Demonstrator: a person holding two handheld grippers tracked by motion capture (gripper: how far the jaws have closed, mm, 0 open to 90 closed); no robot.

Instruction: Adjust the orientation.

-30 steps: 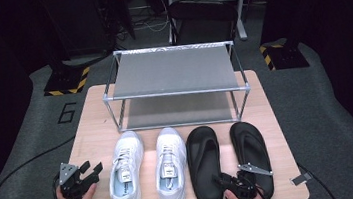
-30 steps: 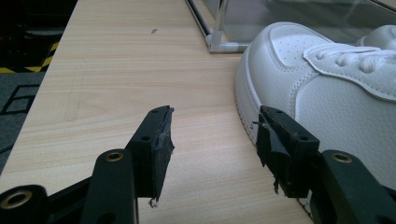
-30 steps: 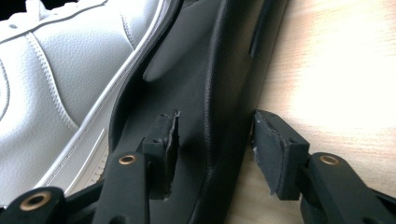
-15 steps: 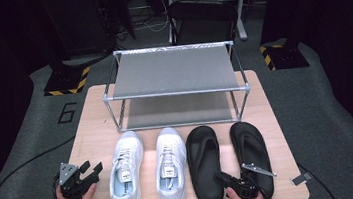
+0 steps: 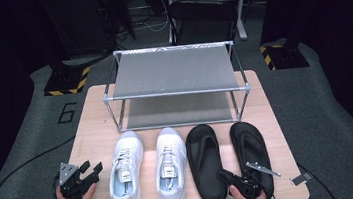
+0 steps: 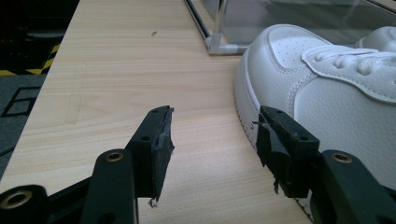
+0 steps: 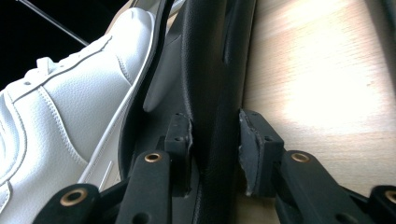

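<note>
Your right gripper (image 5: 238,180) sits at the near edge of the table (image 5: 93,134), its jaws straddling the side wall of the left black sandal (image 5: 206,161) near the heel; in the right gripper view one pad is inside the footbed and the other outside against the rim, with a small gap left, so the pinch is not yet firm. Close fully before you lift, and take the wall deep between the pads, because the soft rim looks likely to fold and slip from a shallow bite.

Left gripper (image 5: 83,174) rests spread and empty on bare wood, just left of the left white sneaker (image 5: 126,170), whose sole edge lies beside its right jaw in the left gripper view. The right white sneaker (image 5: 170,165) and the right black sandal (image 5: 251,149) complete the row.

If the two-tier rack (image 5: 175,82) at the far side is the goal, raise the sandal clear of its neighbours first, since the sneaker lies close alongside it.
</note>
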